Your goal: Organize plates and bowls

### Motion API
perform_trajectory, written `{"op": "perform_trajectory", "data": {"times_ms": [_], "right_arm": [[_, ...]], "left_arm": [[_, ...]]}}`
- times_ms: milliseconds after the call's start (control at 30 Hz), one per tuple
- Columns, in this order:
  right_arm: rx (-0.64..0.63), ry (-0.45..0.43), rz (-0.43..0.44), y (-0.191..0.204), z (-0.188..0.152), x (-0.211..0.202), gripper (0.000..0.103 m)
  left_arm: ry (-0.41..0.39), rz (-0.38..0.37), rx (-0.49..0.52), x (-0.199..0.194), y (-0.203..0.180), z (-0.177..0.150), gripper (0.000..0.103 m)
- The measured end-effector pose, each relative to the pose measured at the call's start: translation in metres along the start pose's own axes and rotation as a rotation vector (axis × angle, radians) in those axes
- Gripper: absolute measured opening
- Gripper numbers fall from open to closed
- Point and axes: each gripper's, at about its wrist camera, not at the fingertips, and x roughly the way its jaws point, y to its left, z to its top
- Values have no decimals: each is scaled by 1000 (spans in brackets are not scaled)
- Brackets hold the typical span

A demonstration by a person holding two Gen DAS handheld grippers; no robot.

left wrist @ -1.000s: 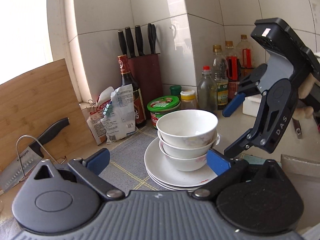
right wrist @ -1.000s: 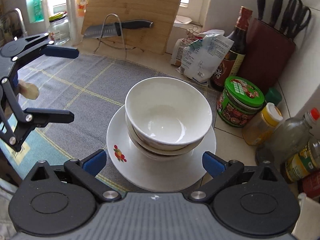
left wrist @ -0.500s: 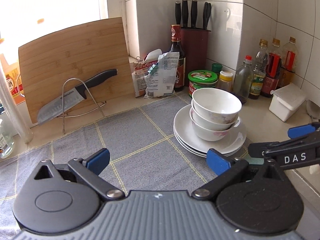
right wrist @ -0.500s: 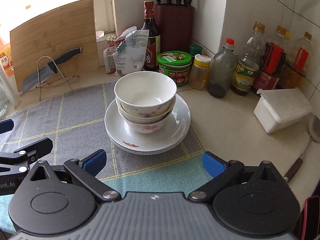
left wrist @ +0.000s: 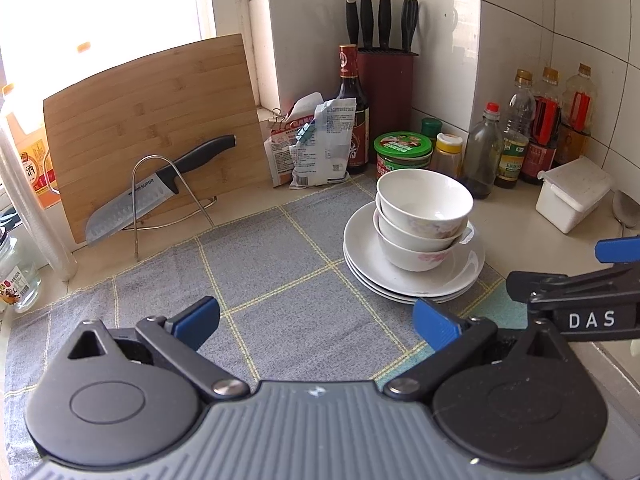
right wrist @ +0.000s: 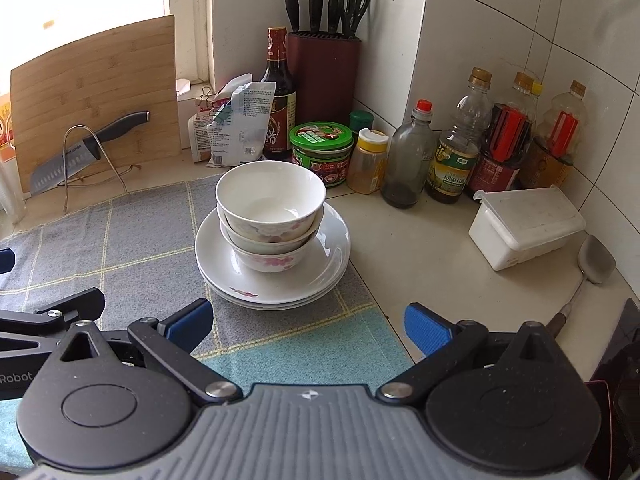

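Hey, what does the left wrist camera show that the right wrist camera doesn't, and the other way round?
Only the left wrist view shows the clear glass jar at the far left edge and the orange-labelled carton behind the cutting board. Only the right wrist view shows the whole ladle, handle included, and a dark object at the right edge. Both show three bowls nested on the stacked plates, the cleaver on its wire stand, and the knife block.

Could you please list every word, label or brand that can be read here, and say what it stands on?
"SUPOR": blade of the knife on the wire stand.
"DAS": side of the right gripper, seen from the left wrist.
"Robot": side of the left gripper, cut off at the edge.
Bottle, jar and packet labels: too small or blurred to read.
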Motion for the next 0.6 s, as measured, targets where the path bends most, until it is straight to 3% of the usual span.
{"op": "perform_trajectory", "data": {"times_ms": [600], "right_arm": [[4, -10, -17, -3, 1, -3, 103]], "left_arm": [[8, 1, 3, -1, -3, 2, 102]]}}
